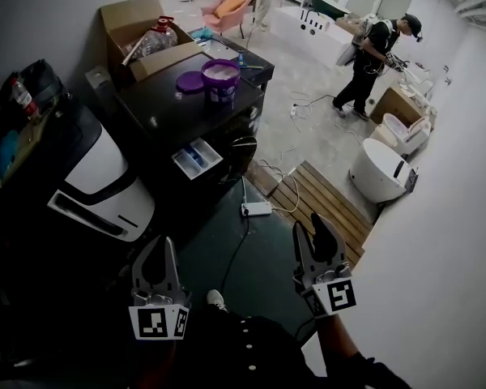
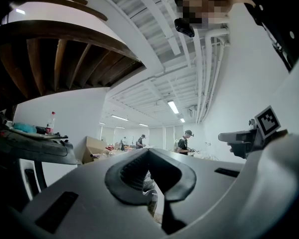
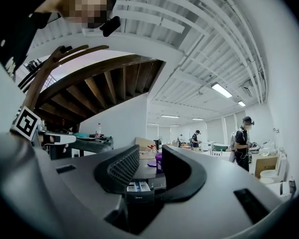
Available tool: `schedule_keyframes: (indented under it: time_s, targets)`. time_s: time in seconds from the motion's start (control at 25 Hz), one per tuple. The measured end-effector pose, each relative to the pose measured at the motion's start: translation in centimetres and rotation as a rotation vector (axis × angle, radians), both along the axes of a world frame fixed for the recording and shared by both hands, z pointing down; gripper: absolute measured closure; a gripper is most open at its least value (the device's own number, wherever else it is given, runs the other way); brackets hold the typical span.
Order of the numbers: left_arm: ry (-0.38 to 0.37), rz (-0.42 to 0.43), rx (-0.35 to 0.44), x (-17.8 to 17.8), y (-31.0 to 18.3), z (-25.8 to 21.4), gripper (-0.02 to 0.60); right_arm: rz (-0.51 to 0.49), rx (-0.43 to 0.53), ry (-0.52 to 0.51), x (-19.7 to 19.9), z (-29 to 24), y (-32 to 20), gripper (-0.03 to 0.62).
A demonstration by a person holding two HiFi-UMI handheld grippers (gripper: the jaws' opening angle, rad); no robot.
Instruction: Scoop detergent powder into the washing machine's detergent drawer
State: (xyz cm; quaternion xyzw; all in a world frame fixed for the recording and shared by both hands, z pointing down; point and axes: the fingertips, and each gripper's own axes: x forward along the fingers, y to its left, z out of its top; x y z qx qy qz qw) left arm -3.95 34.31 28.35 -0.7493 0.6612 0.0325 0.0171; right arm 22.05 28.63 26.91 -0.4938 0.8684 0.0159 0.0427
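A black washing machine [image 1: 166, 104] stands ahead, its white detergent drawer [image 1: 198, 158] pulled out toward me. On its top are a purple tub of powder [image 1: 220, 78] and the tub's purple lid [image 1: 190, 82]. Both grippers hang low and near me, well short of the machine. My left gripper [image 1: 159, 250] has its jaws together at the tips and holds nothing [image 2: 148, 152]. My right gripper [image 1: 314, 232] is open and empty. In the right gripper view, the drawer [image 3: 138, 186] and the tub [image 3: 158, 162] show between the jaws of the right gripper [image 3: 150, 156].
A white and black appliance [image 1: 105, 177] stands left of the washer. Behind it is a cardboard box [image 1: 138, 31] with a bottle. A power strip [image 1: 256, 209] and cable lie on the floor, next to a wooden pallet [image 1: 324, 205]. A person [image 1: 377, 55] stands among white fixtures [image 1: 381, 173] at the right.
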Motion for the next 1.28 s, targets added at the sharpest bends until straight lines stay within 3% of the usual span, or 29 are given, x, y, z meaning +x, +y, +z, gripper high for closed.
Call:
schedule_keyframes:
  time_s: [0.28, 0.64, 1.28]
  targets:
    - [-0.012, 0.041, -0.013, -2.0, -3.3, 0.3, 0.568, 0.02, -0.03, -0.013, -1.7, 0.6, -2.4, 0.453]
    - [-0.009, 0.026, -0.049, -2.4, -8.4, 2.3, 0.568, 0.025, -0.083, 0.016, -1.9, 3.4, -7.7, 0.453]
    - [-0.034, -0.037, -0.018, -0.7, -19.8, 0.9, 0.568, -0.057, -0.041, -0.04, -0.9, 2.5, -20.6, 0.453]
